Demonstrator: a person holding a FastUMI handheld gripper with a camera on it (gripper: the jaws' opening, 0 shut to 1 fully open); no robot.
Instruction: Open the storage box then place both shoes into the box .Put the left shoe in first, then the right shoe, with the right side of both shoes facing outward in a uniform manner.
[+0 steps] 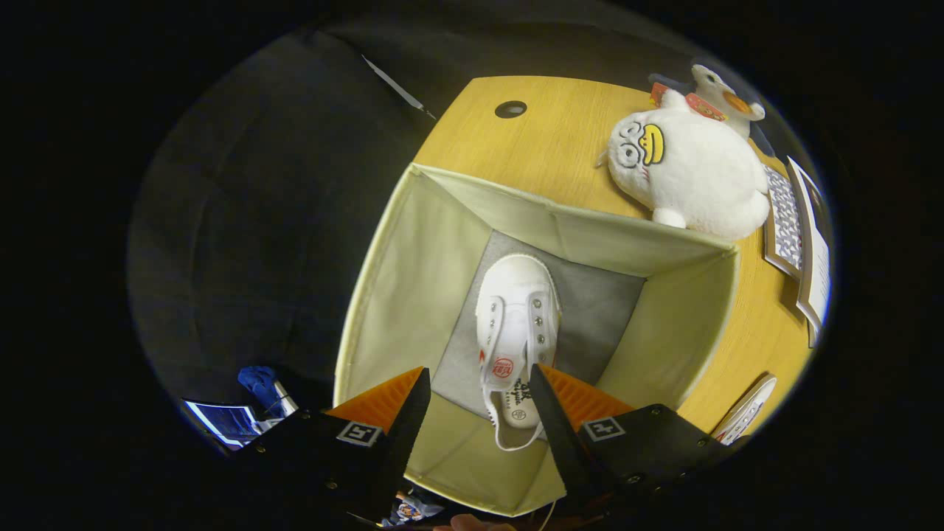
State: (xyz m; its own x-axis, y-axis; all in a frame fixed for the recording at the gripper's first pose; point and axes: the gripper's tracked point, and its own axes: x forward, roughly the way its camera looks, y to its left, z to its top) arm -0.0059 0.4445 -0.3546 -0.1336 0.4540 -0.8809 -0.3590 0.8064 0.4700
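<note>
I look straight down into an open pale-yellow fabric storage box [398, 295] with a grey floor. A white canvas shoe [516, 324] lies on that floor, toe pointing away from me, heel and loose lace between my fingers. My gripper [479, 387] hovers above the box opening, open, with the shoe's heel showing through the gap well below the fingertips. Nothing is pressed between the fingers. A second white shoe [745, 417] lies on the wooden table beyond the box's right wall, mostly hidden.
The box stands on a wooden table [546, 140] with a round cable hole [510, 109]. A white plush duck [689, 173] lies just past the box's far wall. Framed cards [800, 243] sit at the table's right. A finger [472, 523] shows below the gripper.
</note>
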